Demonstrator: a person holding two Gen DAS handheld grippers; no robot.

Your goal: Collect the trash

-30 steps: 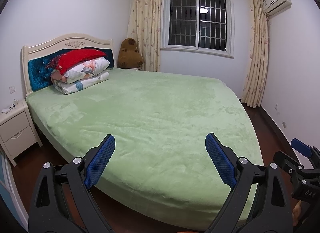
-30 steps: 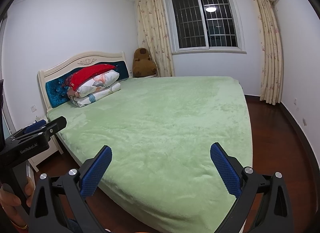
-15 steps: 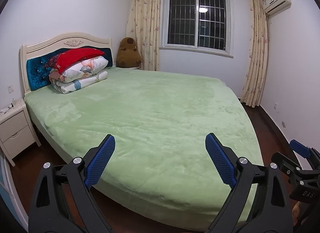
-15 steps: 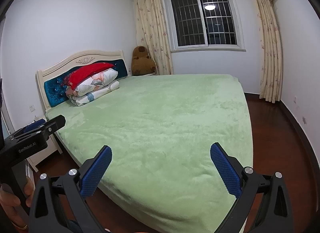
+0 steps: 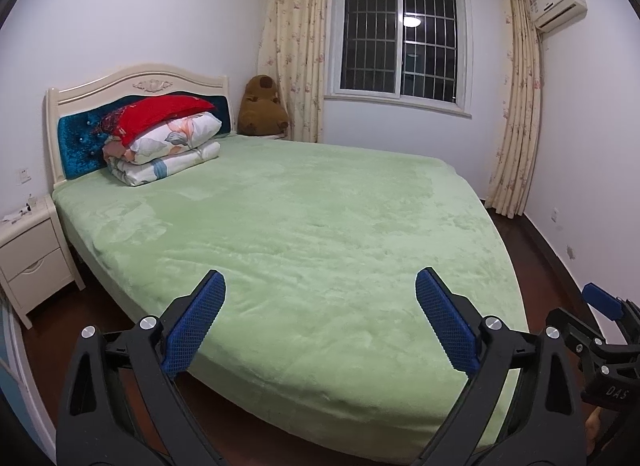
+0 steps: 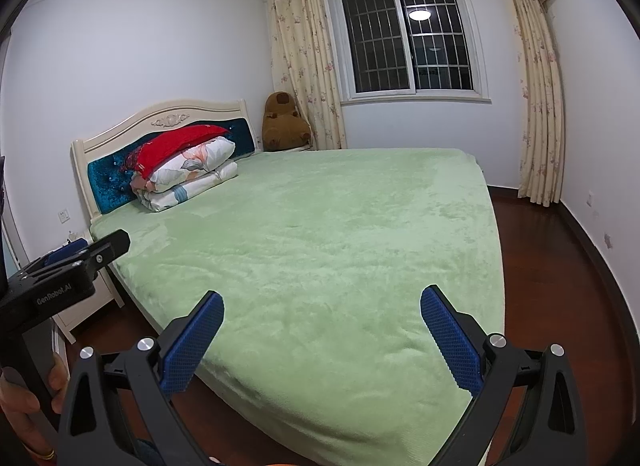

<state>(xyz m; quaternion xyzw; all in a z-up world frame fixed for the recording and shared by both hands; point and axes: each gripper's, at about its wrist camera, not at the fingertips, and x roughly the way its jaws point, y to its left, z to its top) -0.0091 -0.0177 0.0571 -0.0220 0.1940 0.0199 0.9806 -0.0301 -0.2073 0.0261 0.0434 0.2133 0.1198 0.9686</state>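
Observation:
No trash shows in either view. My left gripper (image 5: 320, 286) is open and empty, its blue-padded fingers spread wide above the near corner of a bed with a green blanket (image 5: 320, 225). My right gripper (image 6: 322, 306) is also open and empty over the same corner of the bed (image 6: 328, 234). The right gripper's tip shows at the right edge of the left wrist view (image 5: 600, 298). The left gripper shows at the left edge of the right wrist view (image 6: 68, 266), held by a hand.
Folded quilts and a red pillow (image 5: 160, 137) lie by the blue headboard. A white nightstand (image 5: 28, 250) with small items on it stands left of the bed. A brown plush toy (image 5: 262, 109) sits in the far corner. Dark wood floor (image 6: 560, 266) runs along the right.
Both views have shifted slightly, with the bed and headboard drifting a little in frame. Both grippers stay open and empty.

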